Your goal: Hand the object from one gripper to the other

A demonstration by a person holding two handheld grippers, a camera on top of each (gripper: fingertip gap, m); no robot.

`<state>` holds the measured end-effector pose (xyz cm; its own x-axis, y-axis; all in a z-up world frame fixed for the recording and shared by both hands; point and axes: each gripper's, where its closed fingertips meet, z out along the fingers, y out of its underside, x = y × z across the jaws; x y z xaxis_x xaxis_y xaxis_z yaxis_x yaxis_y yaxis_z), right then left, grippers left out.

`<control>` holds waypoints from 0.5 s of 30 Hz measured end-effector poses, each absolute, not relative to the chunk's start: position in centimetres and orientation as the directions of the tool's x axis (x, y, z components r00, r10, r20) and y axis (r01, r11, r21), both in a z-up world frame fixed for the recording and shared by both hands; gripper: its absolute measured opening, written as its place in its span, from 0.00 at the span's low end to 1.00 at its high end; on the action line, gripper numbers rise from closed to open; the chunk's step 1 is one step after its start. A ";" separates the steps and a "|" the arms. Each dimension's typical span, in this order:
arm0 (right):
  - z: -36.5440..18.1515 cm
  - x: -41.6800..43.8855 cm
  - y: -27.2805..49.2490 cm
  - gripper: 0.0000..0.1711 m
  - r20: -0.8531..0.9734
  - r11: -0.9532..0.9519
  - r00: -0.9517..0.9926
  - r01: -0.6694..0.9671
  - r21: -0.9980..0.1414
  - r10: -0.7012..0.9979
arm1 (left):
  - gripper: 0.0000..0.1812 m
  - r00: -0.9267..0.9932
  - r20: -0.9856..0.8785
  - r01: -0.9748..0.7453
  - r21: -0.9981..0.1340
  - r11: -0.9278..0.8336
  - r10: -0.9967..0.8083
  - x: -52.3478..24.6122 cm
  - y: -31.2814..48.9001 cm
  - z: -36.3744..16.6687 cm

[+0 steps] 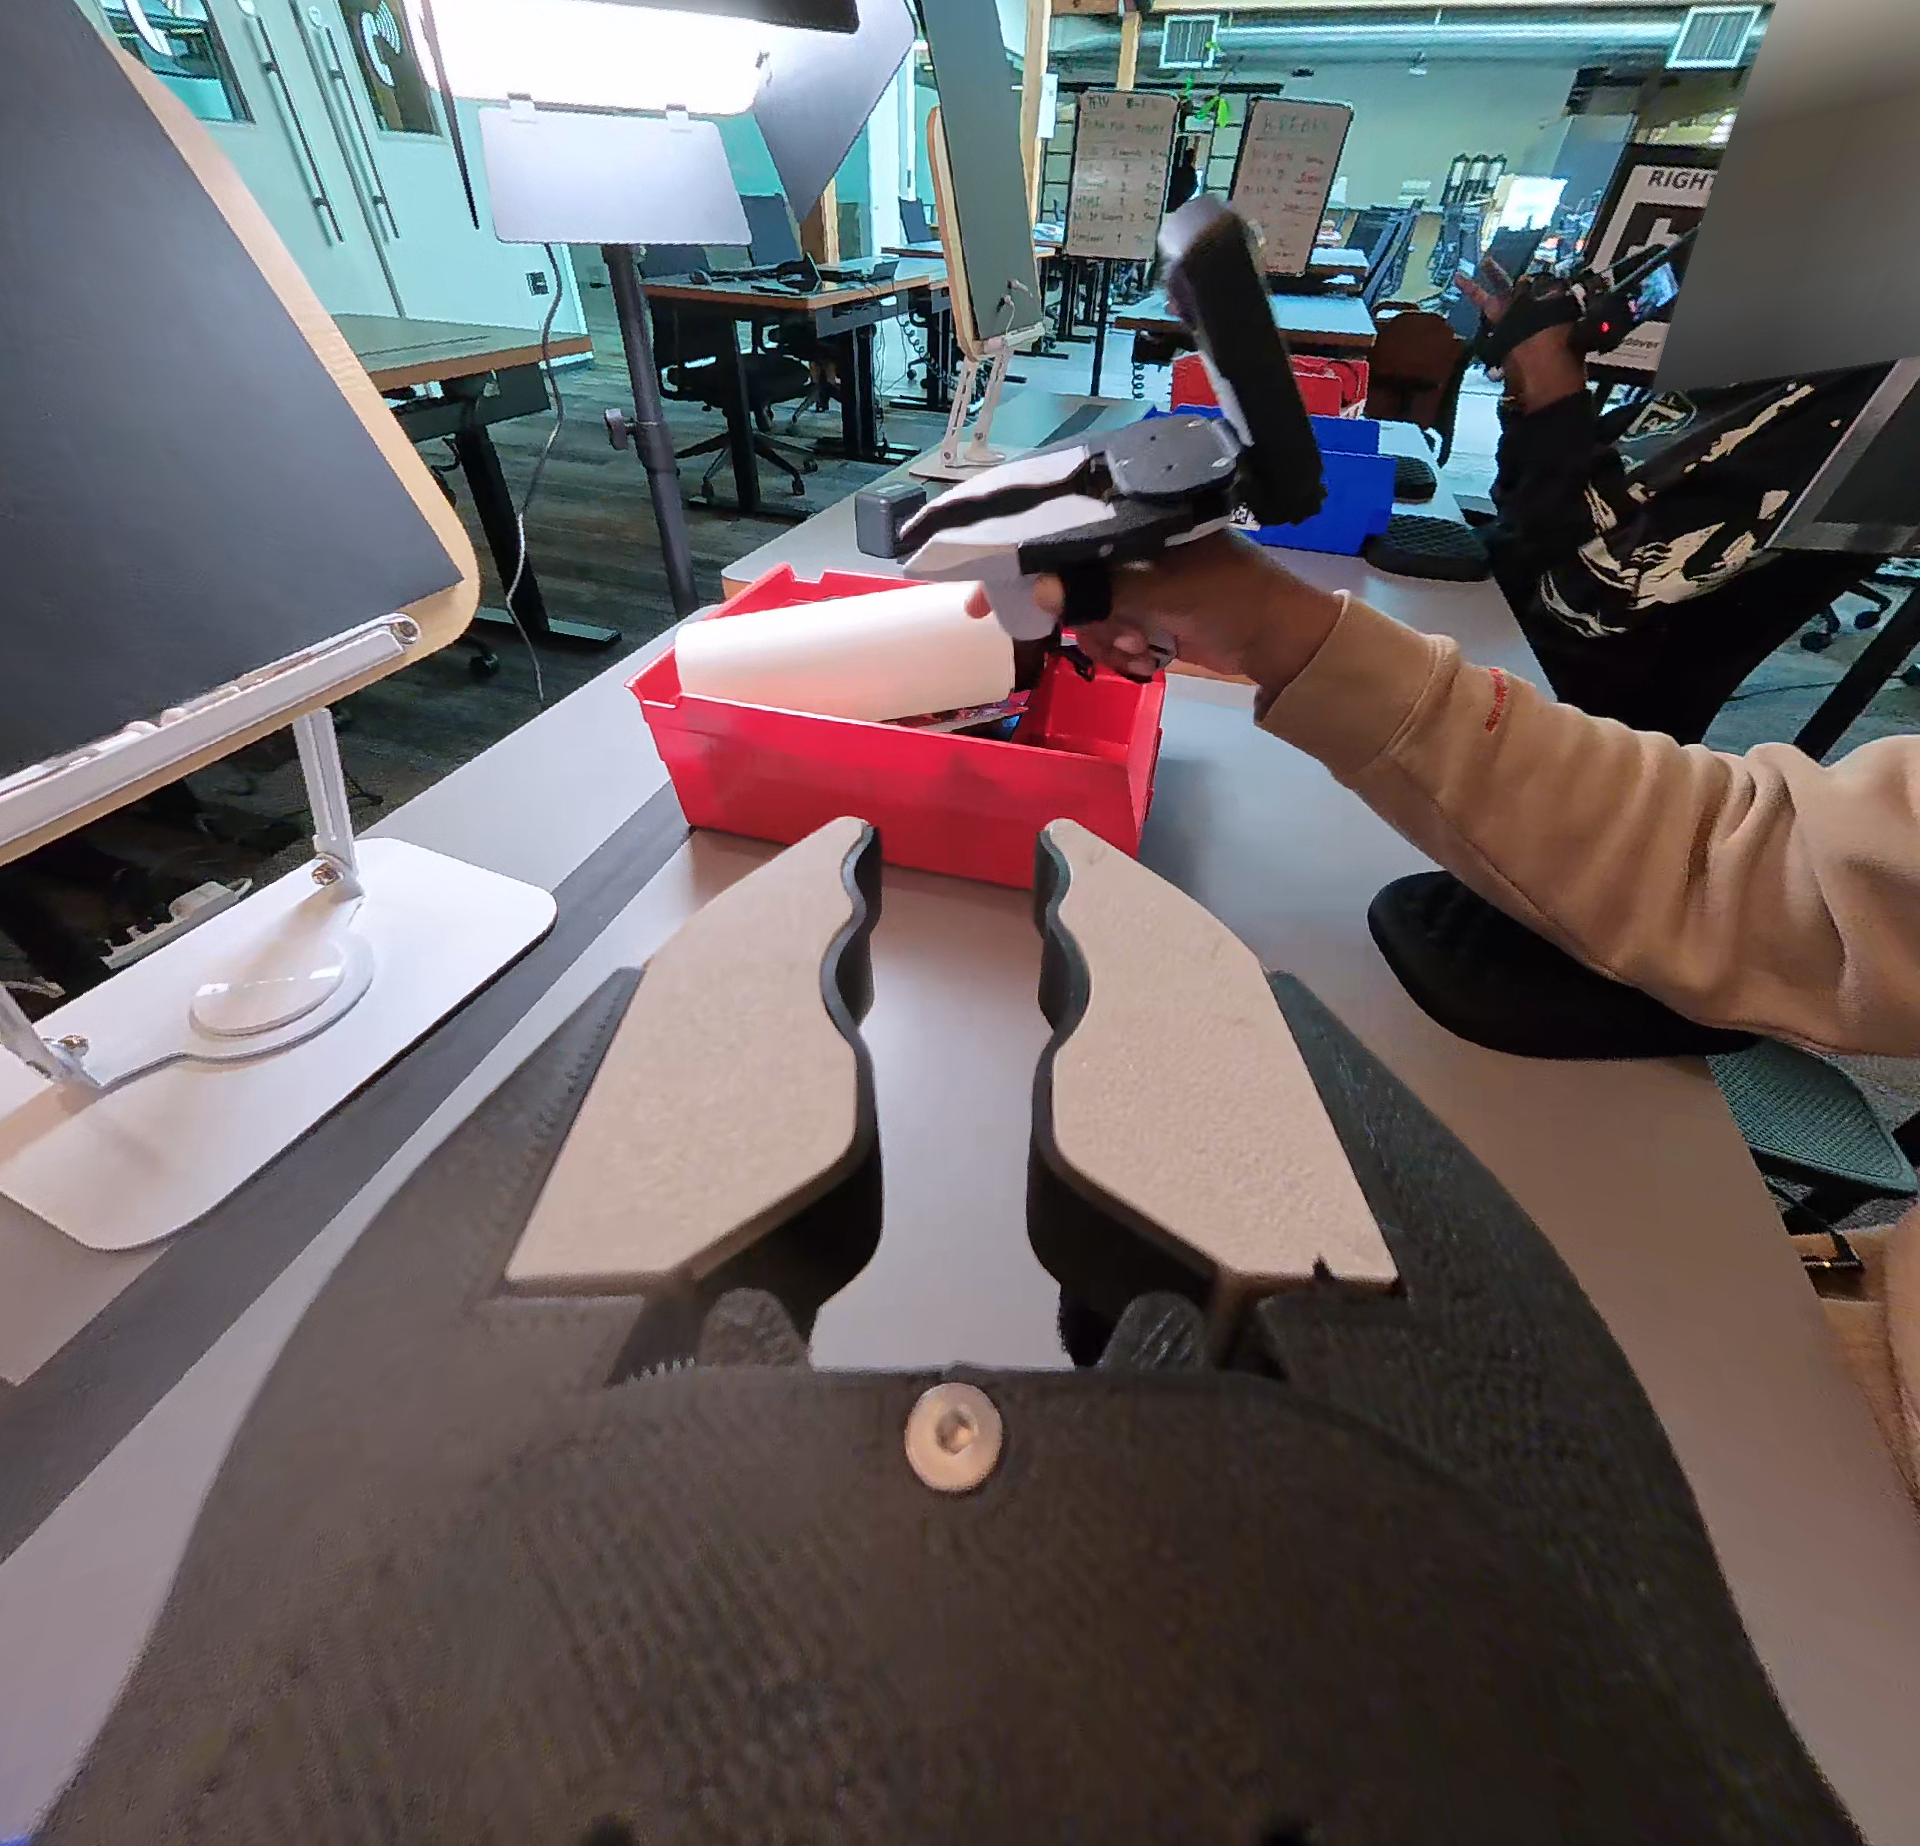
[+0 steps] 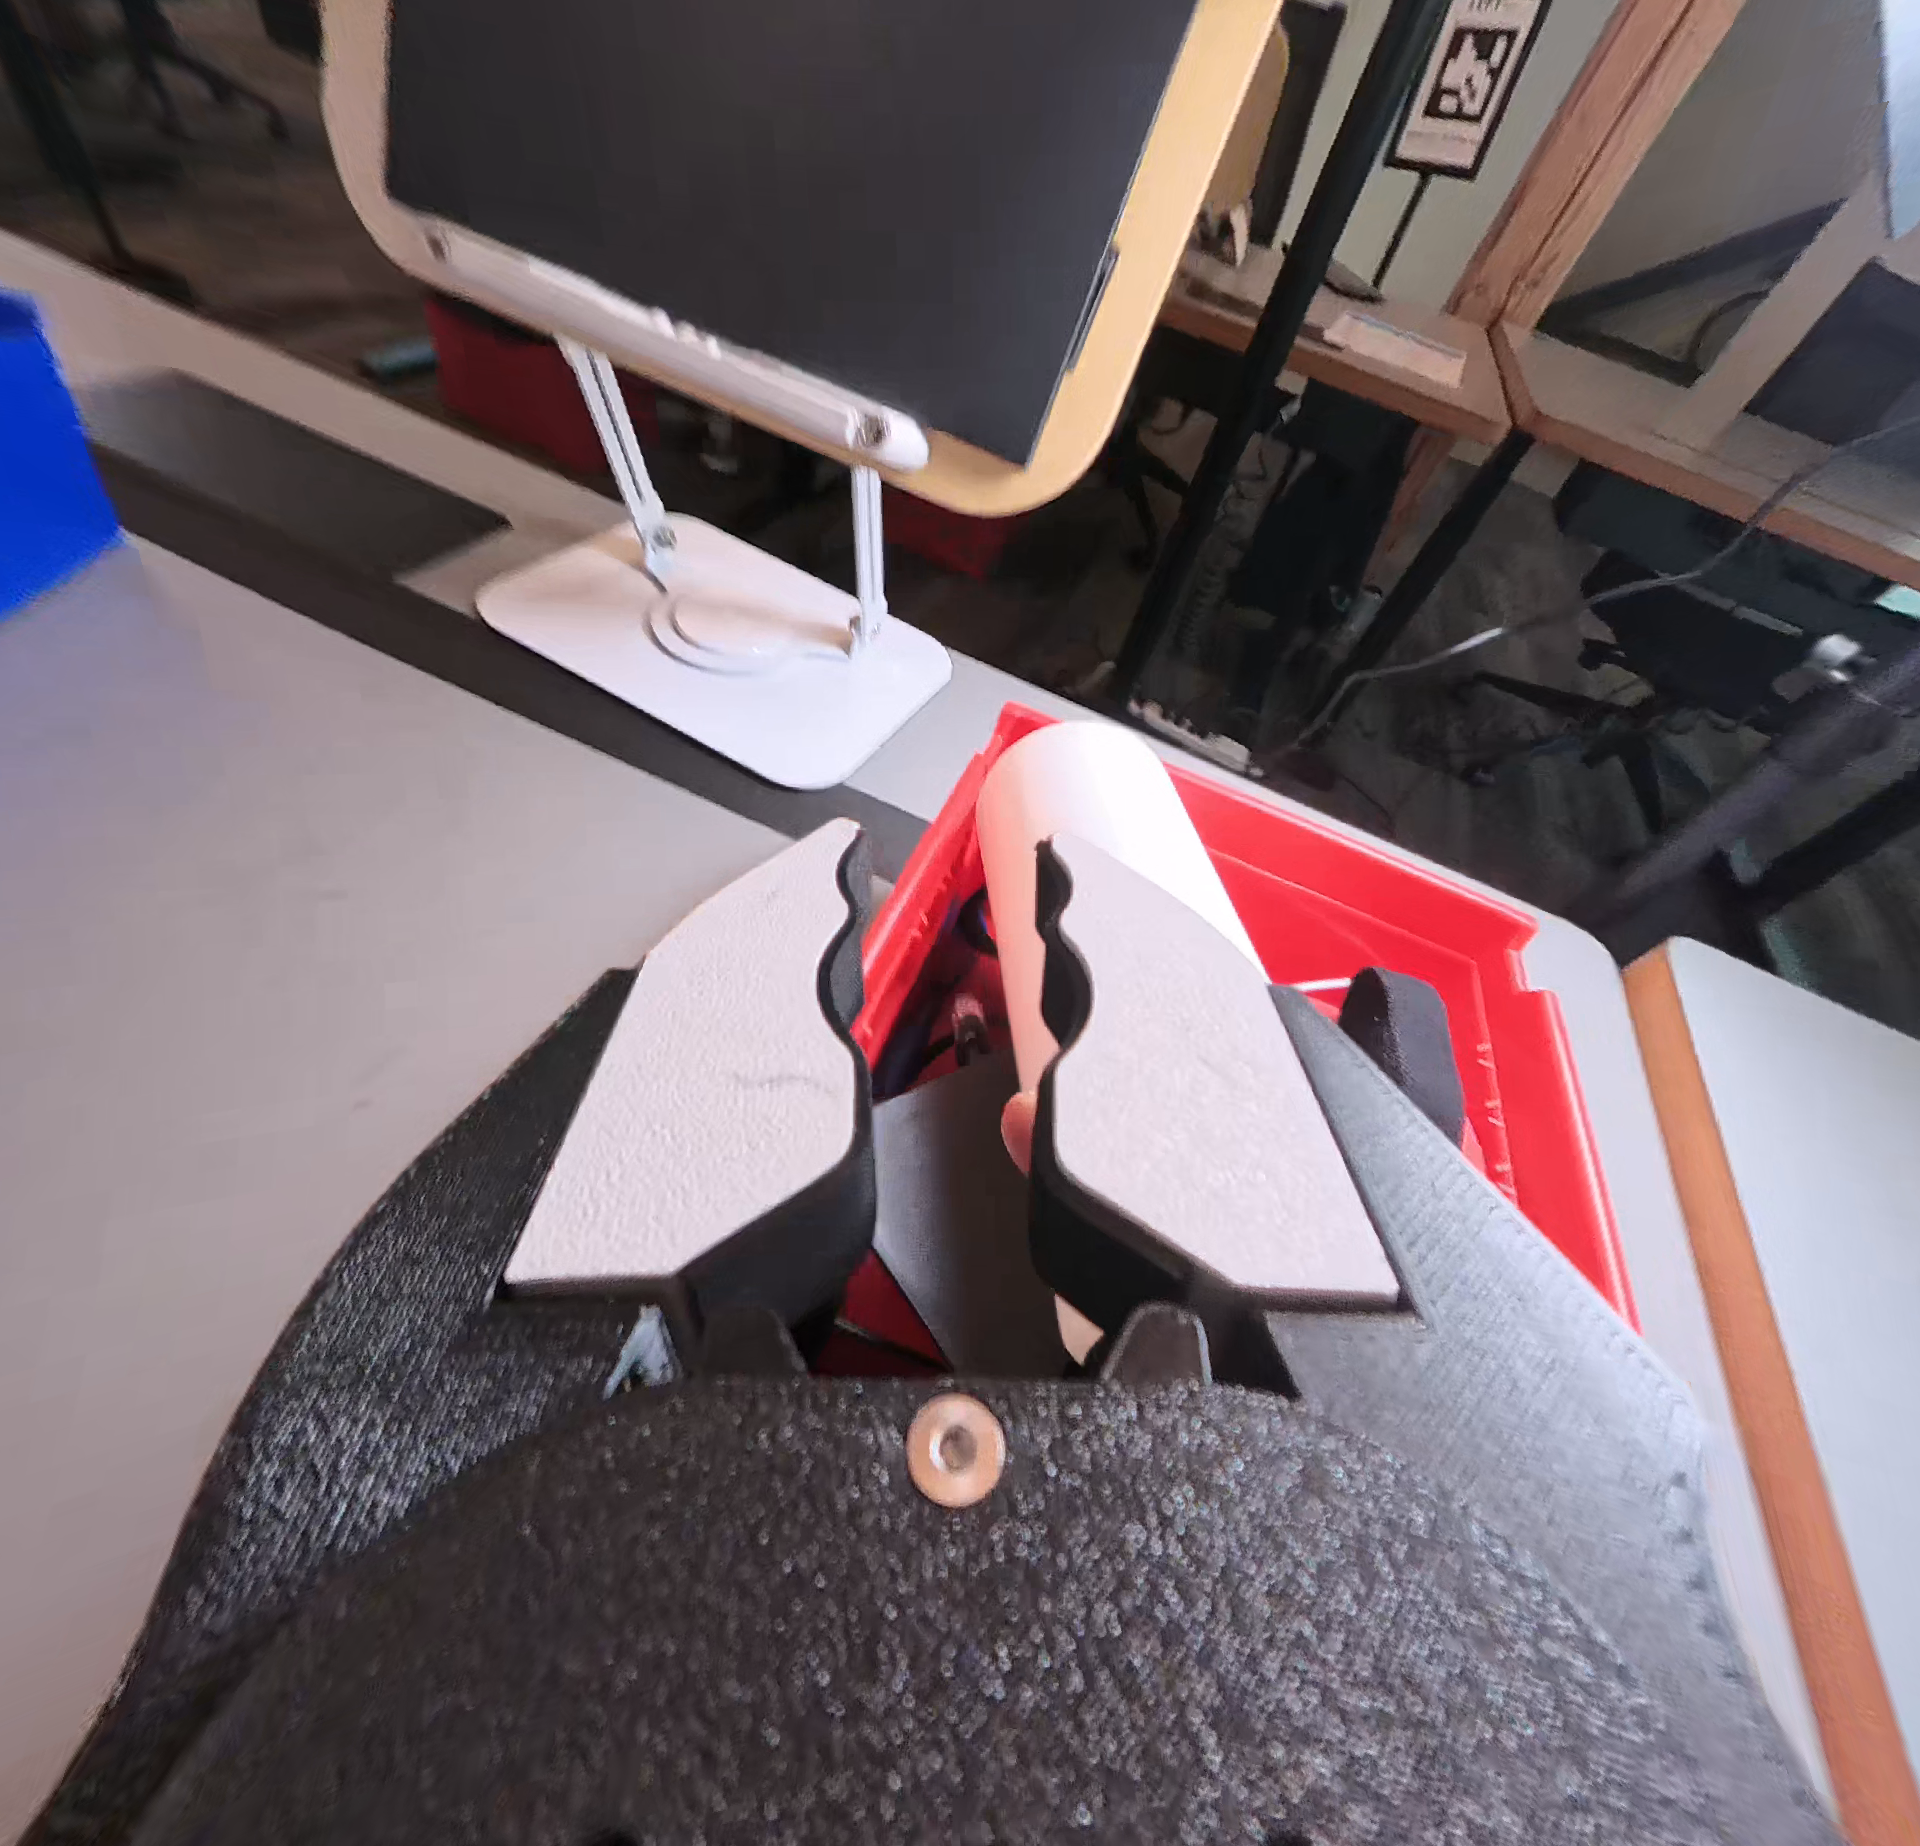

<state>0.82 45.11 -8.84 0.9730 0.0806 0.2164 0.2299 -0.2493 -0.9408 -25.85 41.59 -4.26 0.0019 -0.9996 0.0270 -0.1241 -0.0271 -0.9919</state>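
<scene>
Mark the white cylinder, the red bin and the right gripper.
white cylinder [image 1: 842, 653]: left wrist view, middle of its side.
red bin [image 1: 894, 799]: left wrist view, near outer wall.
right gripper [image 2: 951, 1007]: right wrist view, gap midway between its fingertips, over the bin.

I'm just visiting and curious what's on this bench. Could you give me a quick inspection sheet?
Surface: grey table, dark strip along its far edge.
Job's things: white cylinder lying tilted in the red bin, one end sticking up over the rim.
Clutter: dark items under the cylinder, too hidden to identify; blue bins behind.
Claws: left claw open, empty, short of the bin; right claw open over the bin, cylinder not clamped.
Cables: on the floor beyond the table.
Surroundings: tablet on white stand, lamp, office desks.
</scene>
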 end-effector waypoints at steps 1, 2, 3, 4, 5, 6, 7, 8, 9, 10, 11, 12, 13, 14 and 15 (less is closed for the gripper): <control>-8.0 0.7 44.8 0.18 0.179 -0.215 0.979 0.195 -0.957 0.093 | 0.15 0.006 0.028 -0.124 -0.992 -0.028 -1.000 -25.9 41.7 -4.3; -7.2 0.6 44.6 0.18 0.142 -0.182 0.985 0.159 -0.970 0.103 | 0.15 0.009 0.027 -0.125 -0.992 -0.028 -1.000 -25.9 41.8 -4.3; -6.4 0.6 44.3 0.18 0.111 -0.153 0.988 0.127 -0.980 0.112 | 0.15 0.013 0.024 -0.128 -0.991 -0.025 -1.000 -25.9 41.8 -4.4; -5.7 0.6 43.9 0.18 0.090 -0.123 0.989 0.104 -0.987 0.118 | 0.15 0.021 0.018 -0.131 -0.991 -0.020 -1.000 -25.9 42.0 -4.4; -4.8 0.6 43.6 0.18 0.080 -0.091 0.990 0.091 -0.992 0.119 | 0.15 0.036 0.010 -0.134 -0.991 -0.015 -0.999 -26.0 42.2 -4.4; -3.9 0.7 43.2 0.18 0.078 -0.054 0.990 0.084 -0.995 0.117 | 0.15 0.059 0.004 -0.138 -0.990 -0.012 -0.998 -26.2 42.7 -4.5; -2.9 0.7 42.7 0.18 0.074 -0.013 0.990 0.076 -0.997 0.116 | 0.15 0.089 0.000 -0.140 -0.990 -0.012 -0.996 -26.4 43.2 -4.5; -1.8 0.5 42.2 0.18 0.066 0.033 0.990 0.063 -0.997 0.124 | 0.15 0.128 -0.002 -0.143 -0.990 -0.017 -0.992 -26.8 44.0 -4.5; -0.7 0.2 41.7 0.18 0.053 0.084 0.989 0.041 -0.996 0.140 | 0.15 0.173 -0.005 -0.150 -0.988 -0.021 -0.985 -27.2 44.9 -4.5; 0.4 -0.1 41.1 0.18 0.038 0.135 0.987 0.016 -0.991 0.158 | 0.16 0.227 -0.012 -0.163 -0.986 -0.025 -0.974 -27.9 46.0 -4.6; 1.4 -0.5 40.6 0.18 0.025 0.183 0.984 -0.008 -0.983 0.178 | 0.16 0.289 -0.024 -0.181 -0.983 -0.030 -0.957 -28.9 47.3 -4.7; 2.2 -0.8 40.1 0.18 0.015 0.223 0.980 -0.030 -0.974 0.197 | 0.16 0.357 -0.037 -0.198 -0.979 -0.037 -0.933 -30.0 48.8 -4.8; 2.7 -1.0 39.7 0.18 0.010 0.254 0.978 -0.045 -0.966 0.209 | 0.16 0.422 -0.043 -0.209 -0.977 -0.051 -0.906 -31.4 50.3 -4.9; 3.1 -1.2 39.5 0.18 0.010 0.278 0.977 -0.051 -0.959 0.214 | 0.16 0.479 -0.036 -0.216 -0.973 -0.078 -0.877 -32.8 51.7 -5.1; 3.3 -1.4 39.5 0.18 0.015 0.293 0.976 -0.050 -0.955 0.215 | 0.16 0.529 -0.016 -0.228 -0.966 -0.124 -0.849 -34.2 53.2 -5.5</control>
